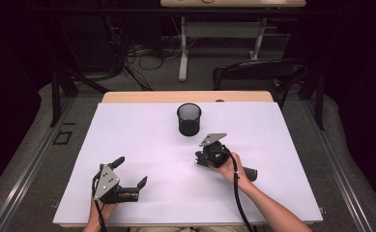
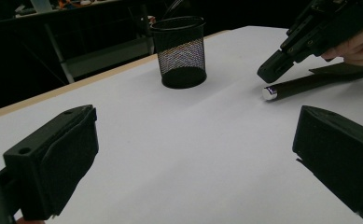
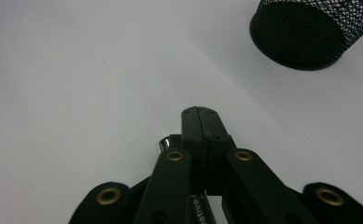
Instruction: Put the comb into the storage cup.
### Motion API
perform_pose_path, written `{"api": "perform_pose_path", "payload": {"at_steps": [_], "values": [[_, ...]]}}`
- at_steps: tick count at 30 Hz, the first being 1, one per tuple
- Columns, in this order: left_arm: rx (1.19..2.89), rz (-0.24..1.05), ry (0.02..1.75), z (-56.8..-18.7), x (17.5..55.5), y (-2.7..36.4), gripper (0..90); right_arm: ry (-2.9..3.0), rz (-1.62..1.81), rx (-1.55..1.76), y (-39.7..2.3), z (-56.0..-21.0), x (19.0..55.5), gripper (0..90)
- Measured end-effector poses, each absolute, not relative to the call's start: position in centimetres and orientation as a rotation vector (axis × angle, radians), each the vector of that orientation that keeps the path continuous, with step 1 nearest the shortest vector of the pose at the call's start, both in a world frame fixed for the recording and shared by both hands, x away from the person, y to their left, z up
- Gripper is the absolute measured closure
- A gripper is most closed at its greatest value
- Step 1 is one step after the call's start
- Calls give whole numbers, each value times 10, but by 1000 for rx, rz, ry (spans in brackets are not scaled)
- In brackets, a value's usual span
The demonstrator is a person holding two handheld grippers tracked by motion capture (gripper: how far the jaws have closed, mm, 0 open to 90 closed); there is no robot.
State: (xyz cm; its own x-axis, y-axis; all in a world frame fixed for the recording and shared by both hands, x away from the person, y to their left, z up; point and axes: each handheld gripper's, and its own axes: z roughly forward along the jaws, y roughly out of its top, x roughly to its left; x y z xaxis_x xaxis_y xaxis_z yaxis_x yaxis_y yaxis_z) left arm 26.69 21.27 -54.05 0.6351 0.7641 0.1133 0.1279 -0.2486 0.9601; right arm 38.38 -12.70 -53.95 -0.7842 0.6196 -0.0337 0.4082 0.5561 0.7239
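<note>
- Right gripper [image 1: 198, 162] low over the white table cover [image 1: 142, 130], right of centre in the high view, roughly at 5 o'clock from the mesh cup; jaws pressed together, tips touching with nothing between them, plain in the right gripper view [image 3: 199, 114].
- Held by the right hand [image 1: 233, 168], forearm entering from 5 o'clock of the high view, cable trailing back along it.
- Dark marker [image 2: 305, 85] flat on the cover just under and beside that gripper, silver end cap toward the shut jaw tips; in the left gripper view close below the tips but seemingly apart from them, contact hard to judge from this angle.
- In the right gripper view, a sliver of the silver cap [image 3: 162, 145] peeking out at 9 o'clock of the jaws, with printed lettering on the barrel below.
- Black mesh pen cup [image 1: 189, 119] upright near the far edge of the cover, at 12 o'clock from table centre, well apart from the marker; seen at 1 o'clock in the right gripper view [image 3: 305, 32].
- Left gripper [image 1: 129, 171] resting at 7 o'clock of the table, jaws spread wide with bare cover between them; grey three-cornered plate on top.
- Left hand [image 1: 103, 212] at the near edge behind it.
</note>
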Motion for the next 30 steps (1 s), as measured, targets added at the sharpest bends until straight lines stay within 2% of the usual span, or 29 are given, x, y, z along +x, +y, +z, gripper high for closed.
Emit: {"api": "perform_pose_path", "payload": {"at_steps": [30], "values": [[1744, 717, 729, -540, 266, 214, 4, 2584, 1002, 810, -118, -544, 377, 900]]}}
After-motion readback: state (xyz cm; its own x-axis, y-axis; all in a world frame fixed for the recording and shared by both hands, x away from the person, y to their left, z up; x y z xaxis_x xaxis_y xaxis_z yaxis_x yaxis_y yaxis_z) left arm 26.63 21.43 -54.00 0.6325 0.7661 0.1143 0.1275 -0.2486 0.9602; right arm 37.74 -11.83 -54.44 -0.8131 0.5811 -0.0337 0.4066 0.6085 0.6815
